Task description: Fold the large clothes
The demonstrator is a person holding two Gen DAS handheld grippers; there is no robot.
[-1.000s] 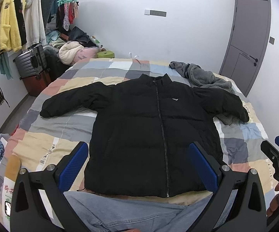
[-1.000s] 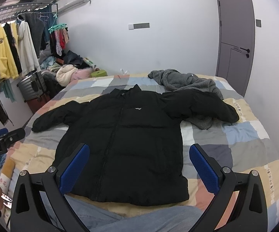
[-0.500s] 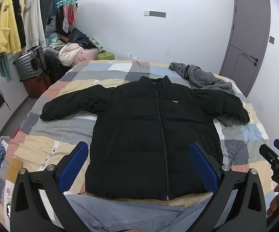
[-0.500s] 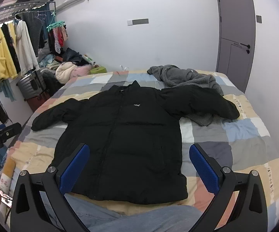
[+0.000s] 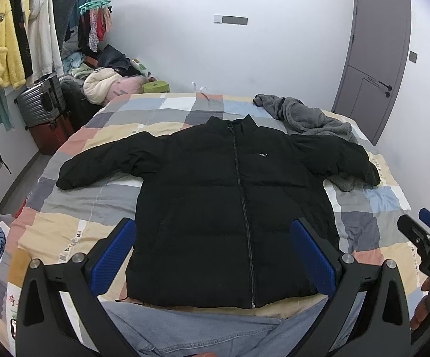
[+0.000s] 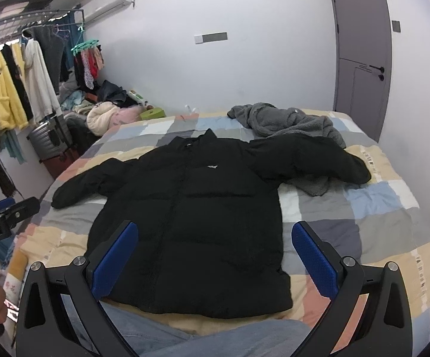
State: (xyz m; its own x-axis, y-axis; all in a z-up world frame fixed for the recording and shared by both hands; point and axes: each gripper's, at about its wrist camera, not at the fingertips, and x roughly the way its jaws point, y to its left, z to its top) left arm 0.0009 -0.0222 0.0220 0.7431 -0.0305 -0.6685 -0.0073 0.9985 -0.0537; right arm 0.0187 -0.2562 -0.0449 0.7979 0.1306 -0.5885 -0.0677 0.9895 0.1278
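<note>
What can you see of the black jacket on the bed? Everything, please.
The black jacket is a puffy, quilted zip-up with a stand collar and a small white chest logo. It lies face up, zipped shut, hem toward the camera, on the patchwork bedspread, both sleeves spread sideways. One sleeve end rests on a crumpled grey fleece; the other lies on the bedspread. Neither the left tongs nor the right tongs touch it; both hover open before the hem.

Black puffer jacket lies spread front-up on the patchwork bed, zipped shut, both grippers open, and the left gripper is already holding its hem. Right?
Not quite: the left gripper holds nothing. In the left wrist view its jaws stand wide apart above the black puffer jacket. The rest holds: spread, zipped, on the patchwork bed, right gripper open.
</note>
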